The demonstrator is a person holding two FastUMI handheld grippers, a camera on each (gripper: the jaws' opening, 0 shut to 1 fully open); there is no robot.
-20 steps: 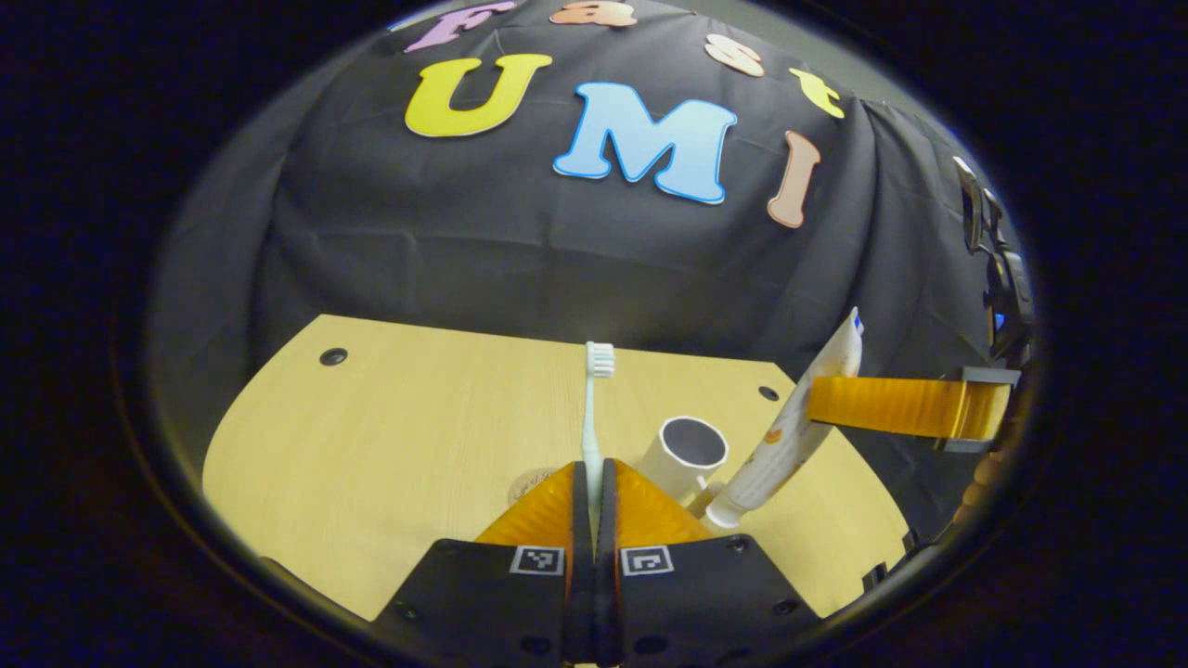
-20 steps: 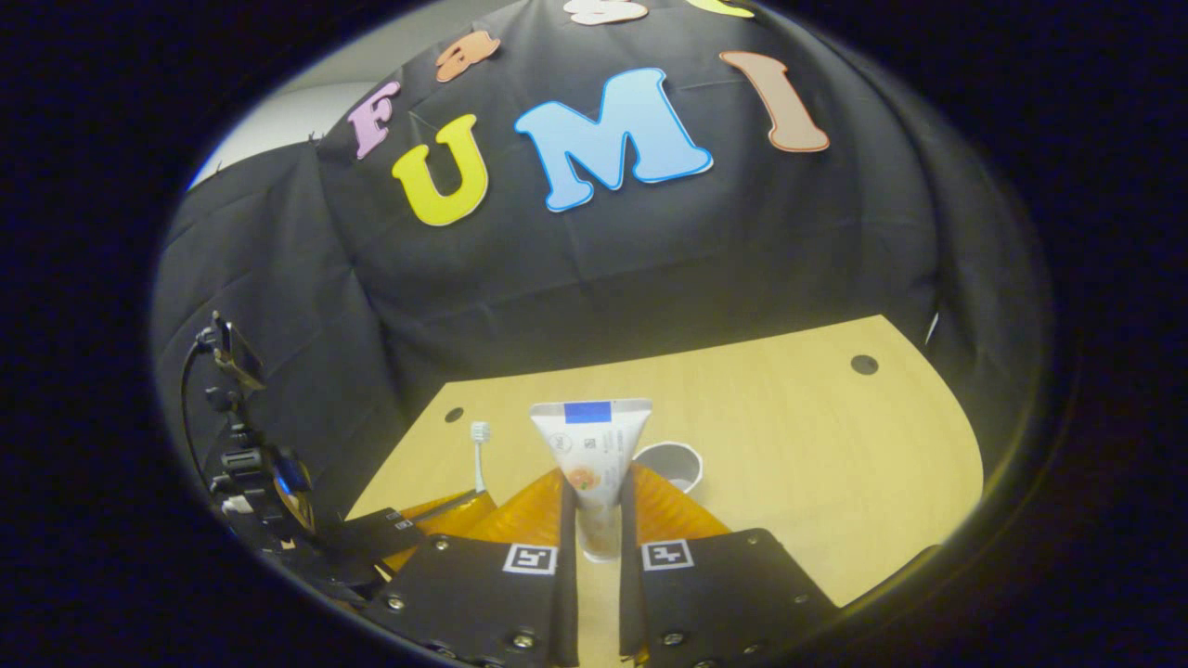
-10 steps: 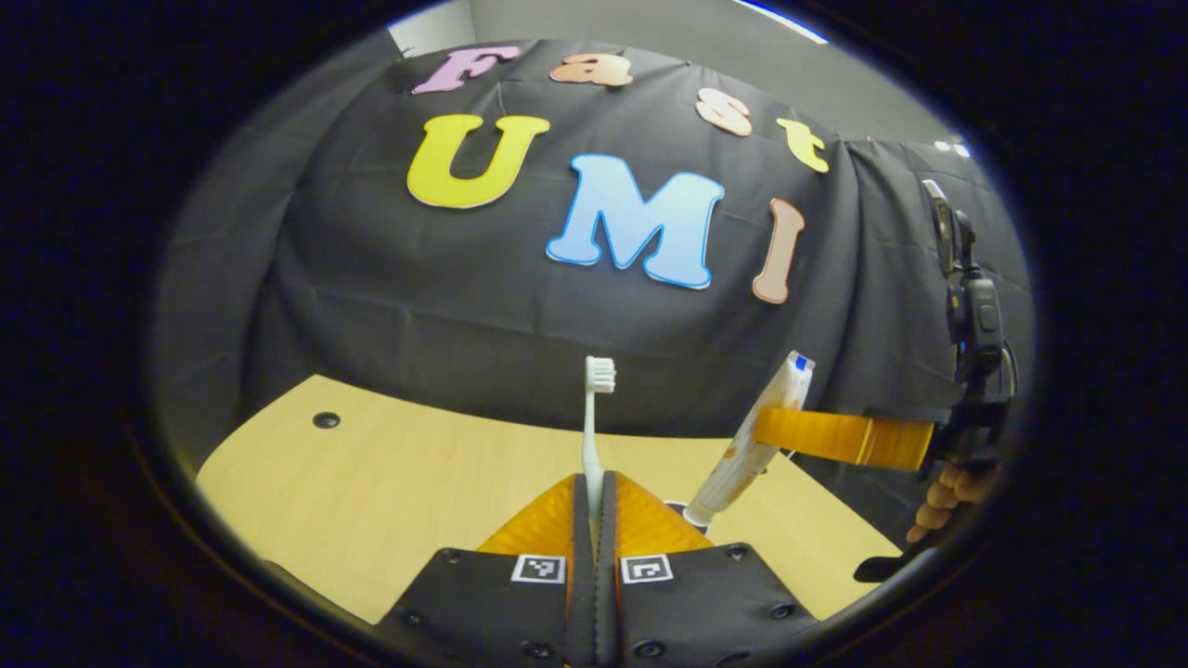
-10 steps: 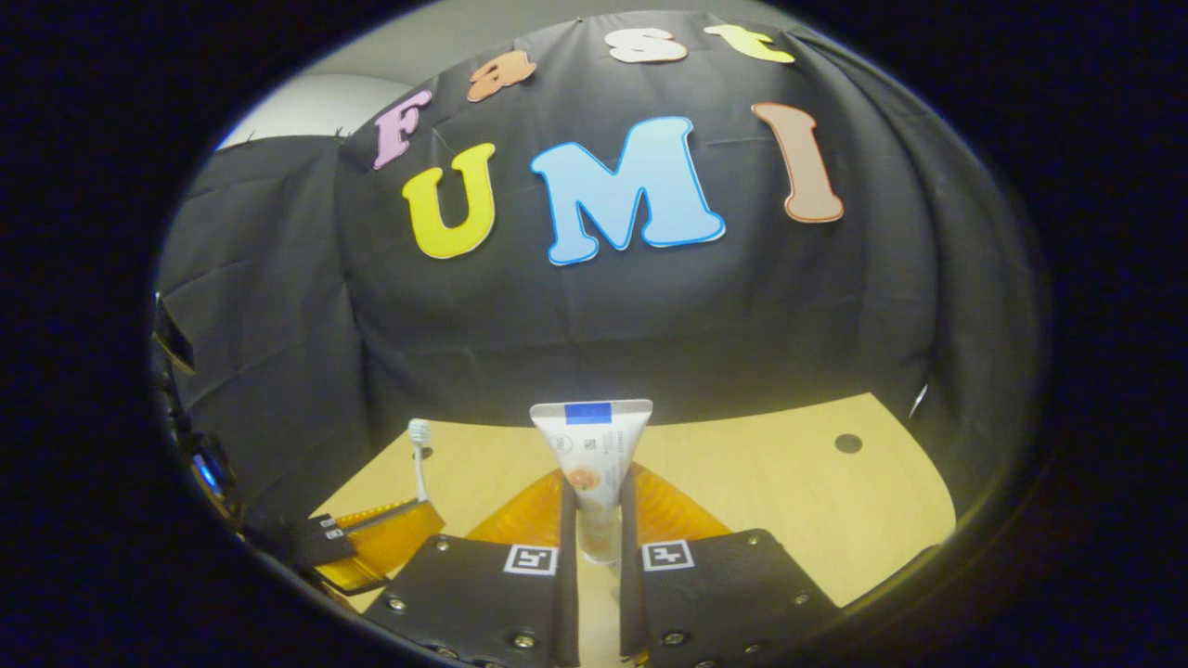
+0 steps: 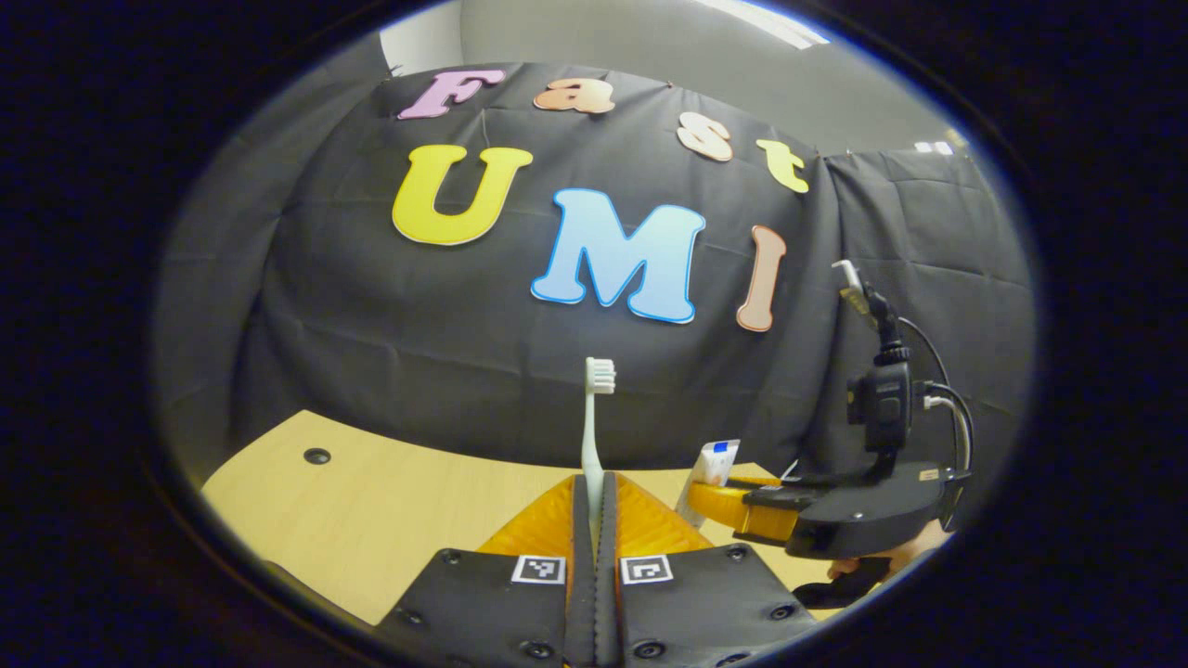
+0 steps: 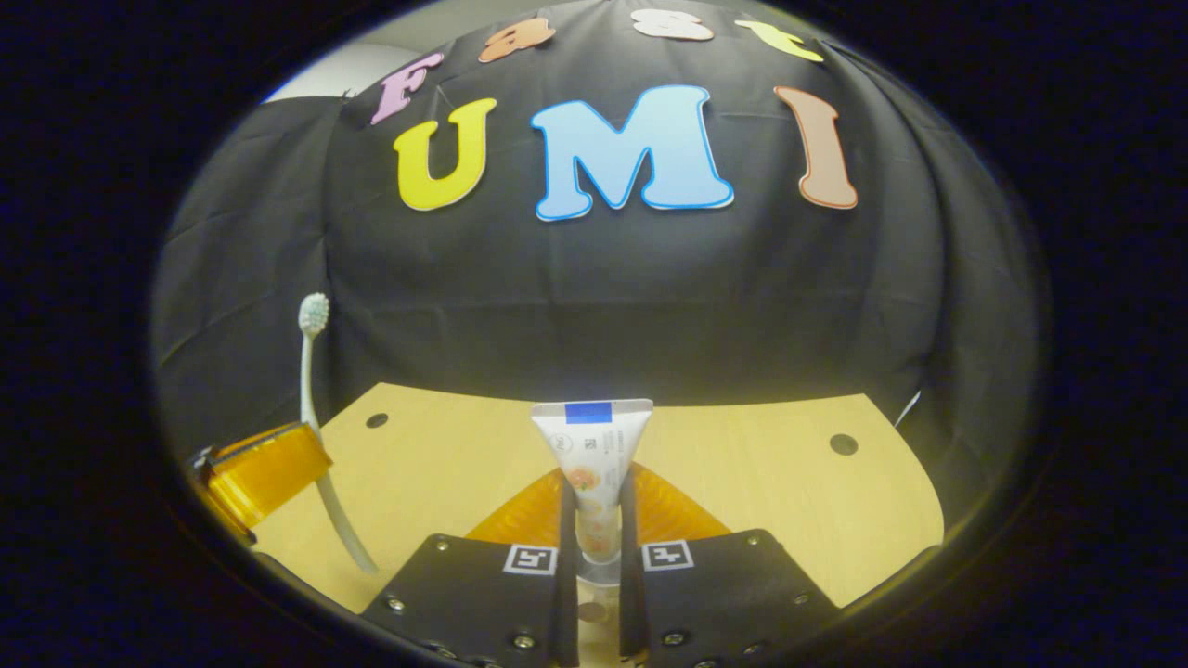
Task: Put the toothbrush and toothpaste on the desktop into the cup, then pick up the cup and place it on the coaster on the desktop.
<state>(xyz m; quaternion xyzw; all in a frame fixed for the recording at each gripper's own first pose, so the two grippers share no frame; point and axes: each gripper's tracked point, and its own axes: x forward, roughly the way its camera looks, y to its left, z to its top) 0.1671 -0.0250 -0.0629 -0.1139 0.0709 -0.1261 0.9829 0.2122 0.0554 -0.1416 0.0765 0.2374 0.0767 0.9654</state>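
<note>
- Left gripper (image 5: 594, 506) is clamped on the toothbrush (image 5: 594, 417) — both fingers pinch its handle, head up, bristles at the top.
- Right gripper (image 6: 594, 520) is clamped on the toothpaste (image 6: 594, 455) near its cap end, with the flat crimped end pointing up.
- Both items are off the desk (image 6: 770, 482) and held in the air; neither is in the cup yet, so I judge the first step about half done.
- Still left: drop both into the cup, then lift it onto the coaster.
- The brush is slim and pale with a slightly curved handle; the tube is white with a blue mark and an orange print — soft, likely to flex.
</note>
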